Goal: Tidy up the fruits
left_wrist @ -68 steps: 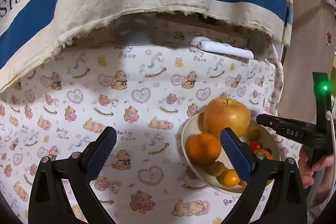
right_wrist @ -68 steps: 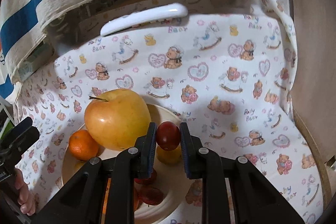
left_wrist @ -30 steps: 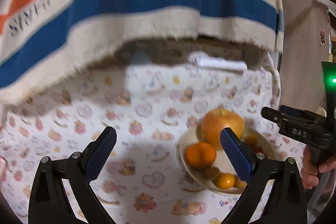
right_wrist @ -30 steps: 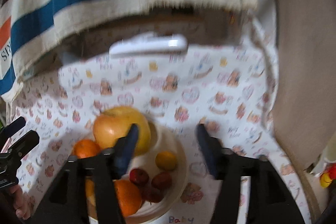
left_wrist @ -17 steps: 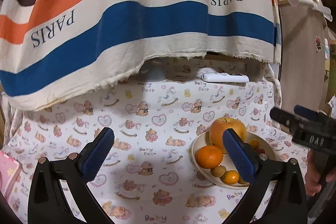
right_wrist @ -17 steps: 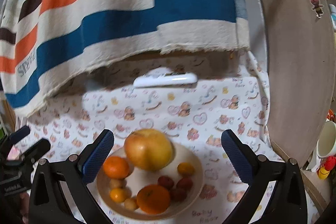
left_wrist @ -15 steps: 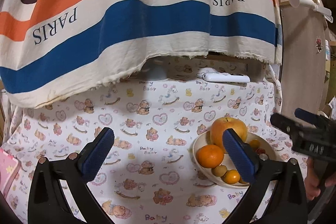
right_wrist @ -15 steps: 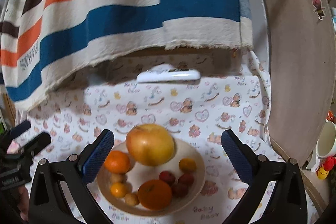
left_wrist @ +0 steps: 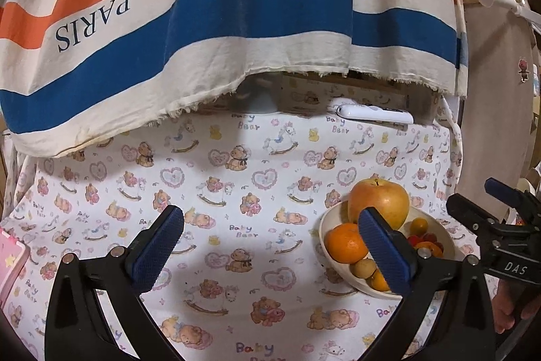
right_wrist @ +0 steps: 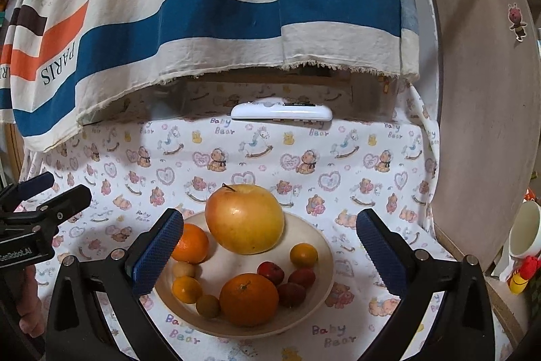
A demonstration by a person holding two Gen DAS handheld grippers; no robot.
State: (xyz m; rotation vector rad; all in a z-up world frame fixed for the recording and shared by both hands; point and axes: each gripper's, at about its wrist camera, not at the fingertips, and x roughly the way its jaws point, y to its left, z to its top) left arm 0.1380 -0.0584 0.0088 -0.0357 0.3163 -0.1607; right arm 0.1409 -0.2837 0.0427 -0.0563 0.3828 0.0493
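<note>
hovering above the cream bowl (right_wrist: 323, 263), your right gripper (right_wrist: 268, 254) has its jaws spread to their widest and holds nothing. all the fruit sits inside the rim: the big apple (right_wrist: 244, 219) at the back, oranges, small red and yellow pieces. your left gripper (left_wrist: 270, 254) is wide open and empty too, over bare bear-print cloth (left_wrist: 216, 192) left of the bowl. the striped towel (left_wrist: 203, 22) overhangs the far edge, with a white remote (right_wrist: 281, 112) beneath it.

Cream bowl (right_wrist: 318, 246), teddy-print cloth (right_wrist: 338, 158), orange-blue striped fabric (right_wrist: 203, 5)
</note>
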